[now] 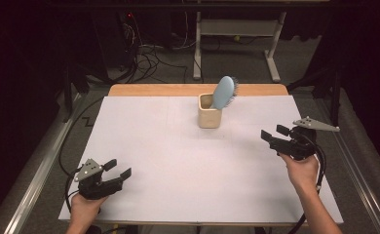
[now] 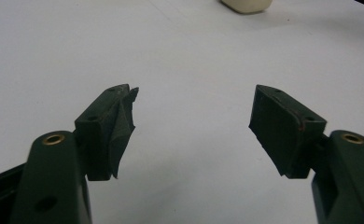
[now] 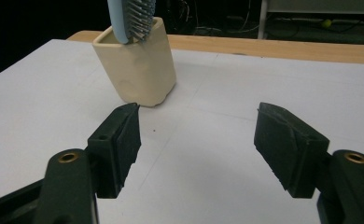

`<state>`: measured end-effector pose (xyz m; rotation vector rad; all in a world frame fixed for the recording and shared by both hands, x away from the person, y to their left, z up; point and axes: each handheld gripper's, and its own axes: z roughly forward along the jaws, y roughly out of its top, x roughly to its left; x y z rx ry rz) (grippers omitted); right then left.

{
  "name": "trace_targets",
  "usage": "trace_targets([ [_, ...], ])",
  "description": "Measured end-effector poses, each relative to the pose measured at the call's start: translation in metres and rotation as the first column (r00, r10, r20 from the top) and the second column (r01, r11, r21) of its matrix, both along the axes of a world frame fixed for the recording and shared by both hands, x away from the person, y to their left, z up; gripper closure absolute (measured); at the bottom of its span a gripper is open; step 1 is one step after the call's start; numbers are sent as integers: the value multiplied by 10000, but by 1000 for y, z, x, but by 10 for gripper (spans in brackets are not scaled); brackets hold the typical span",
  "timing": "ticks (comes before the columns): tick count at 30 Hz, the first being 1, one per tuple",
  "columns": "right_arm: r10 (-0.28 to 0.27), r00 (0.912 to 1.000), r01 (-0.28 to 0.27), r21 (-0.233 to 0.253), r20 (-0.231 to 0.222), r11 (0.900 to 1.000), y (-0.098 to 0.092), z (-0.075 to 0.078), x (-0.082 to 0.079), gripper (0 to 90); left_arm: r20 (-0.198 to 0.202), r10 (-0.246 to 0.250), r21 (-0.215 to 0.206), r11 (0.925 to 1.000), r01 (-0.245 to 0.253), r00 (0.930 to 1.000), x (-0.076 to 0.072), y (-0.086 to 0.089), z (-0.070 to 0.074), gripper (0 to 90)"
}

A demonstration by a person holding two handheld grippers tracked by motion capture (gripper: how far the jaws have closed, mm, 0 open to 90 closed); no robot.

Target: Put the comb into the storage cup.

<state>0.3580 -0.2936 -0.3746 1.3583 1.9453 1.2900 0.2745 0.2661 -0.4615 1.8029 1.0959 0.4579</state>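
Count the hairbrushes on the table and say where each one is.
1. The blue hairbrush stands head-up in the cream cup at the far middle of the white table, leaning right. The cup's inside is hidden, so something else could sit within.

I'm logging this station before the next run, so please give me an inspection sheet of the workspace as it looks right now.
Surface: white sheet on a wooden table.
Job's things: blue hairbrush standing head-up in a cream cup.
Clutter: nothing seen.
Grippers: left gripper and right gripper both open, holding nothing.
Cables: black cable runs from the left gripper; more tangle on the floor.
Surroundings: dark room, desk frame behind.
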Motion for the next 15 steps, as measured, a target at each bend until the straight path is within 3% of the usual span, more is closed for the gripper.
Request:
trace_targets([
  [15, -1, 9998, 3, -125, 176, 9999, -5, -7, -11, 334, 13, 24, -7, 10000, -24, 10000, 0, 0, 0, 309],
])
